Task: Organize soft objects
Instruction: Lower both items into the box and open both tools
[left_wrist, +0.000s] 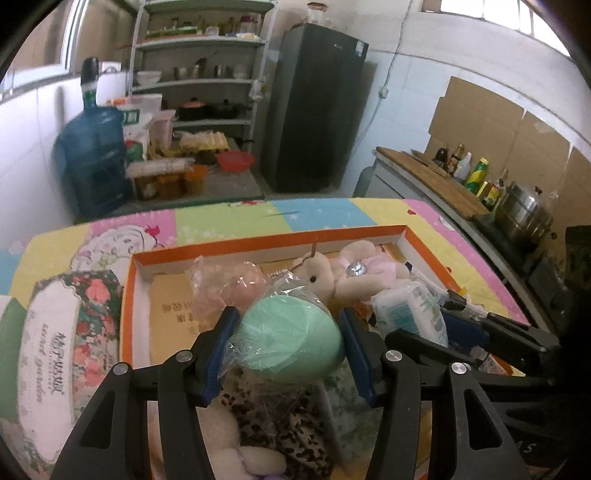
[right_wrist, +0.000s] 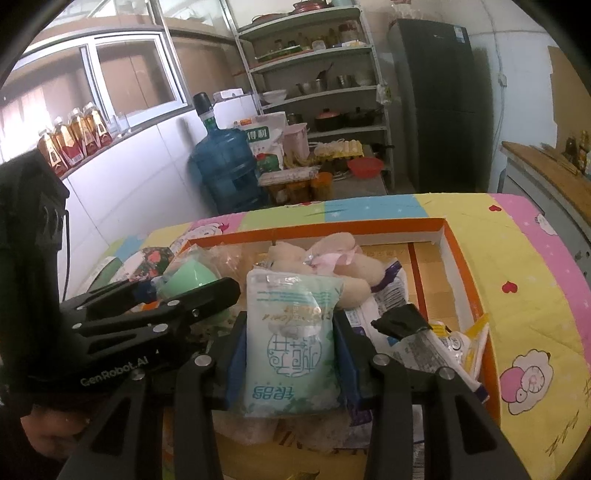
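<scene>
Both hands loaded, over the box. My left gripper (left_wrist: 286, 345) is about half open, its blue pads pressed on either side of a mint-green rounded soft piece in crinkly clear film (left_wrist: 291, 338). My right gripper (right_wrist: 290, 354) is a little narrower and clamps a pale blue-green plastic pack of tissues (right_wrist: 291, 343) held upright, print running sideways.

Below both: the shallow orange-rimmed cardboard box (left_wrist: 424, 245) on the pastel patchwork cartoon cloth (right_wrist: 524, 266). Already lying in it are a cream plush rabbit with a pink bow (left_wrist: 332, 275), a pinkish item in a clear bag (left_wrist: 229, 284), more tissue packs, and a leopard-print plush (left_wrist: 277, 417) right under my left fingers. A floral-printed tissue pack (left_wrist: 62, 347) sits outside the box, just beside its left wall.

Judgement: this is the placing step, both items going into the box.

- Near side is crowded; the bare cardboard floor toward the left and the far right corner looks like the better landing.
- The two grippers are close together; lower one at a time so the arms do not knock.
- Green piece is round and its film slippery: set it down against a neighbour before opening, or it may roll.
- Lay the tissue pack flat, not on edge.
- Open only once each item rests on something.
</scene>
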